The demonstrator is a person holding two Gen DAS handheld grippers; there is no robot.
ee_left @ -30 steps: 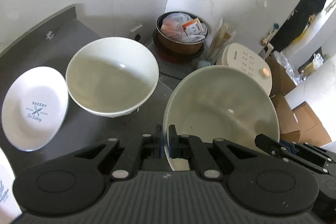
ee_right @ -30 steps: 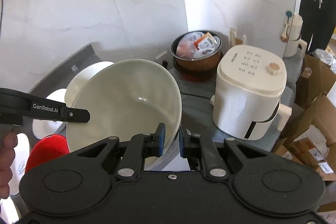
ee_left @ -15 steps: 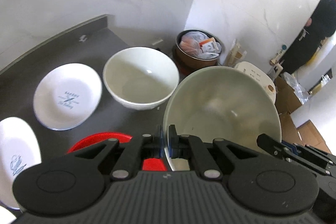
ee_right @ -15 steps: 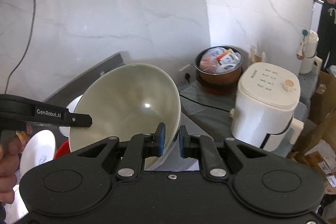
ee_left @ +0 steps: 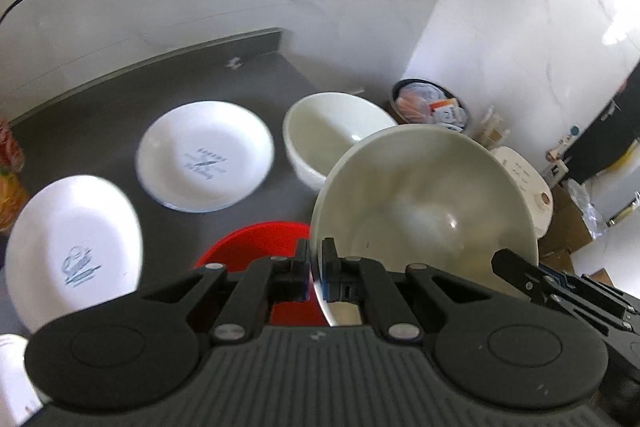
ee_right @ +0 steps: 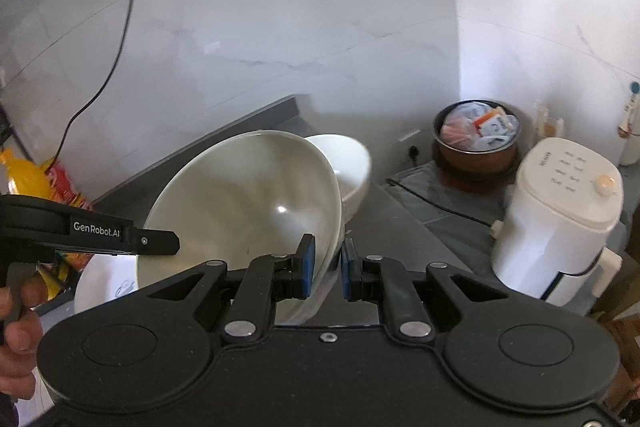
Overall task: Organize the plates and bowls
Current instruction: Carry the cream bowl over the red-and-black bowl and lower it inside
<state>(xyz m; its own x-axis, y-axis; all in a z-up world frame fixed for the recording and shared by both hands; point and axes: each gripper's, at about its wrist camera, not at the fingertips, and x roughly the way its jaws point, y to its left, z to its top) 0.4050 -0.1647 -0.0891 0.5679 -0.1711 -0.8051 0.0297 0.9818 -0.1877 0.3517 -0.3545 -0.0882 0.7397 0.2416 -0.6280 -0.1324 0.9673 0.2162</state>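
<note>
The left gripper (ee_left: 316,267) is clamped on the near rim of a large pale bowl (ee_left: 424,211), its blue pads pinching the rim from both sides. The right gripper (ee_right: 326,269) straddles the opposite rim of the same bowl (ee_right: 244,203); its blue pads stand on either side of the rim with a gap showing on the outer side, so I cannot tell whether it is gripping. The bowl is held up off the dark counter (ee_left: 120,99) and tilted, its hollow facing the left gripper.

Beyond the left gripper's fingers and partly behind the held bowl, a second white bowl (ee_left: 328,131) sits upright on the counter. To the left of that, a white plate (ee_left: 206,157) with a small printed mark lies flat, and nearer on the left lies another white plate (ee_left: 74,251) with a blue drawing. A red dish (ee_left: 256,243) lies directly under the left gripper's fingers, just beside the held bowl's rim.

Ahead and to the right of the right gripper stands a white cooker (ee_right: 560,223), with a brown pot (ee_right: 476,143) full of packets behind it. A hand (ee_right: 16,323) holds the left gripper's trigger at the left edge of the right wrist view
</note>
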